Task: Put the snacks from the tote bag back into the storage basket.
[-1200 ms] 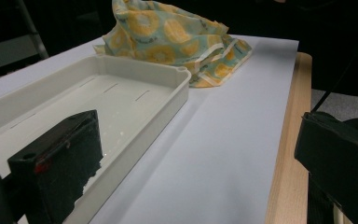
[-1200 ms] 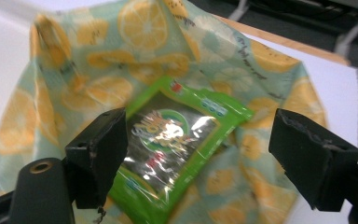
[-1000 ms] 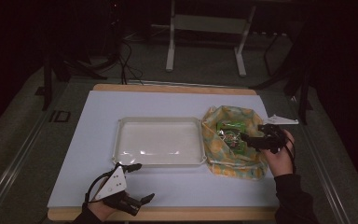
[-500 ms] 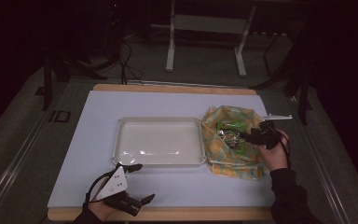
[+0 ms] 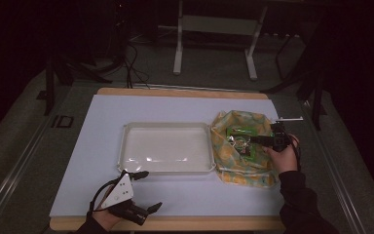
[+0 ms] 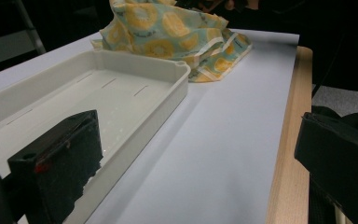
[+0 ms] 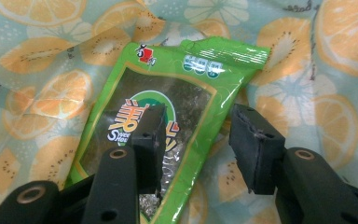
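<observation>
Near table edge: left gripper (image 5: 143, 190) rests low over the pale blue table cover (image 5: 175, 195), matte black, grey three-cornered plate on top. Its jaws stand wide apart, nothing between them; in the left gripper view the blocky pads (image 6: 60, 163) show a rough, foam-like face.

Just beyond it: white plastic tray (image 5: 168, 148), rectangular, shallow, rounded corners, smooth glossy floor with faint moulded slots. Wooden table edge (image 6: 289, 154) shows as a light, bare strip along the cover.

Right of the tray, touching its rim: fabric bag (image 5: 238, 165), soft and crumpled, pale teal with an orange-slice print, mouth slumped open.

Inside the bag: green snack packet (image 7: 168, 107), flat glossy foil pouch with a crinkled sealed top, dark clear window and printed logo. Right gripper (image 7: 200, 135) reaches into the bag from the right side; its jaws have just been closing and stand half apart, straddling the packet's right edge. One pad lies over the packet's face, the other beyond its edge over the cloth. No firm pinch is visible yet. A person's hand (image 5: 283, 158) in a dark sleeve holds it.
</observation>
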Demonstrator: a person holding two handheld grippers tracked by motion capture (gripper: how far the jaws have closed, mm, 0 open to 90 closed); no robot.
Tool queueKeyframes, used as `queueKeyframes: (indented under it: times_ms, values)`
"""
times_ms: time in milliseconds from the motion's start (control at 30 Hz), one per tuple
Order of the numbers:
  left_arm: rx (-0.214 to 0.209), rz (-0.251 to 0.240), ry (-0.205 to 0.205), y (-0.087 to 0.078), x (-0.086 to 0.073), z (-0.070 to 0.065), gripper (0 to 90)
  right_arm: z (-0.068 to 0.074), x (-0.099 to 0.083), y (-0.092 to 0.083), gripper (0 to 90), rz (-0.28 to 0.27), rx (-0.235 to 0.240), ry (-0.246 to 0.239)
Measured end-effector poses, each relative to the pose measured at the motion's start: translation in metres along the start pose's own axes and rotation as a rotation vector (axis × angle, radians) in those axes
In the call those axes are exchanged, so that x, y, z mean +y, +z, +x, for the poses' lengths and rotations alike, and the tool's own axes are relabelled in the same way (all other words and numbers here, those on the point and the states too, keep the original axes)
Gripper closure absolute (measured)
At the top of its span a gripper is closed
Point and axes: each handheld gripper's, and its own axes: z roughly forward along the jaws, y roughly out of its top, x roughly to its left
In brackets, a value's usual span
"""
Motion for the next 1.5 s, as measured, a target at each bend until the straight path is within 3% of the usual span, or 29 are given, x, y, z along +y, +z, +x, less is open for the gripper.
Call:
queueKeyframes:
  times_ms: [500, 933, 1167, 1267, 1367, 1500]
  values:
    - [-0.003, 0.008, -0.005, 0.001, 0.0, 0.0, 1.3, -0.003, -0.003, 0.023, 53.3, 0.085, 0.033, 0.038]
    - [-0.007, 0.014, -0.006, 0.001, 0.0, 0.0, 1.3, 0.001, -0.004, 0.037, 54.4, 0.138, 0.009, 0.022]
    - [-0.009, 0.016, -0.004, 0.001, 0.0, -0.001, 1.3, 0.004, -0.005, 0.036, 72.6, 0.152, 0.0, 0.033]
    - [-0.009, 0.017, -0.004, 0.002, 0.0, 0.0, 1.3, 0.009, -0.004, 0.036, 78.4, 0.162, -0.022, 0.018]
    - [-0.008, 0.017, -0.003, 0.002, 0.0, 0.0, 1.3, 0.017, -0.003, 0.036, 81.2, 0.171, -0.071, -0.03]
    - [-0.007, 0.016, -0.002, 0.001, 0.0, 0.0, 1.3, 0.026, -0.002, 0.037, 83.8, 0.184, -0.133, -0.05]
